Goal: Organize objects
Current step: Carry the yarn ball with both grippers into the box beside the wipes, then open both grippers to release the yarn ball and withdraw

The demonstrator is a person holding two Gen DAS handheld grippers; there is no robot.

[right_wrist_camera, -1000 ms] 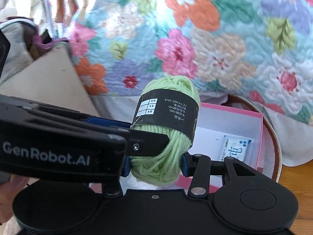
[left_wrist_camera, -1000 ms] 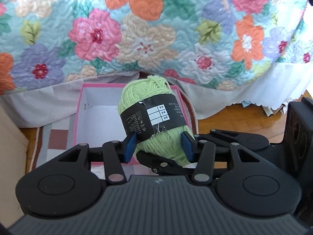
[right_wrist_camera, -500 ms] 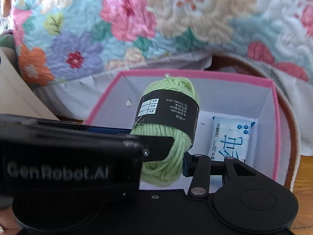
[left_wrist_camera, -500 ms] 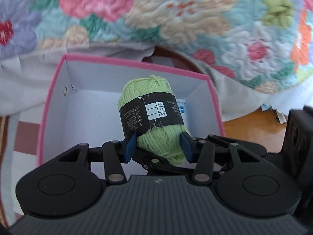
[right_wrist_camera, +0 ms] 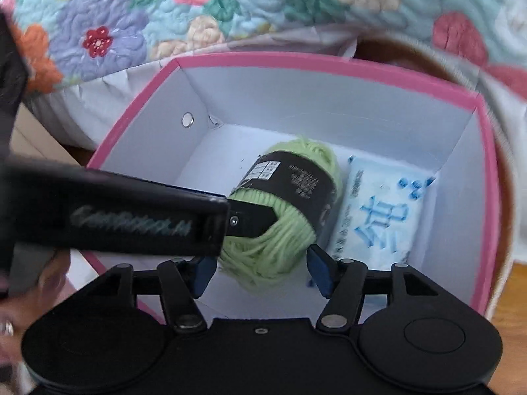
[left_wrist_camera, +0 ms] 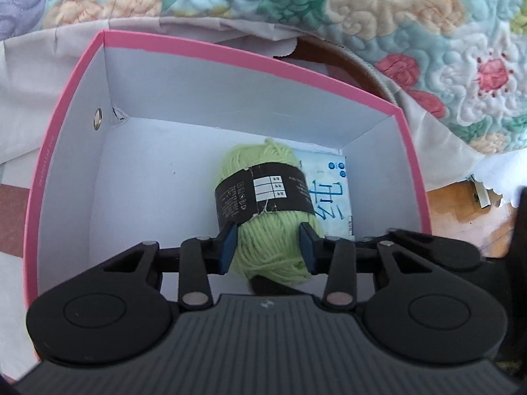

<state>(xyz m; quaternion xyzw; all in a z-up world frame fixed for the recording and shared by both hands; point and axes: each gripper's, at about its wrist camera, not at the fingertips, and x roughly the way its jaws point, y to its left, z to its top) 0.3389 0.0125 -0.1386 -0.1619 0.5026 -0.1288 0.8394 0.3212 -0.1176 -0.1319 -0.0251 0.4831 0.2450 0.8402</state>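
Note:
A light green yarn ball (left_wrist_camera: 270, 240) with a black paper band sits low inside the pink box (left_wrist_camera: 230, 49), whose inside is white. My left gripper (left_wrist_camera: 267, 248) has its blue pads pressed on the yarn's near end, and its jaws are closing. In the right wrist view the same yarn ball (right_wrist_camera: 273, 240) lies between the pads of my right gripper (right_wrist_camera: 262, 275). Those jaws are opening and the left pad stands clear of the wool. A black finger of the left gripper (right_wrist_camera: 250, 220) crosses in from the left onto the yarn.
A blue-and-white tissue pack (right_wrist_camera: 378, 217) lies on the box floor just right of the yarn. A floral quilt (left_wrist_camera: 395, 33) and white sheet hang behind the box. Wooden floor (left_wrist_camera: 461, 210) shows at right. A person's hand (right_wrist_camera: 6, 326) is at the lower left.
Both grippers came down with the yarn ball from above the box to deep inside it. The right gripper's jaws spread apart off the yarn; the left still grips it.

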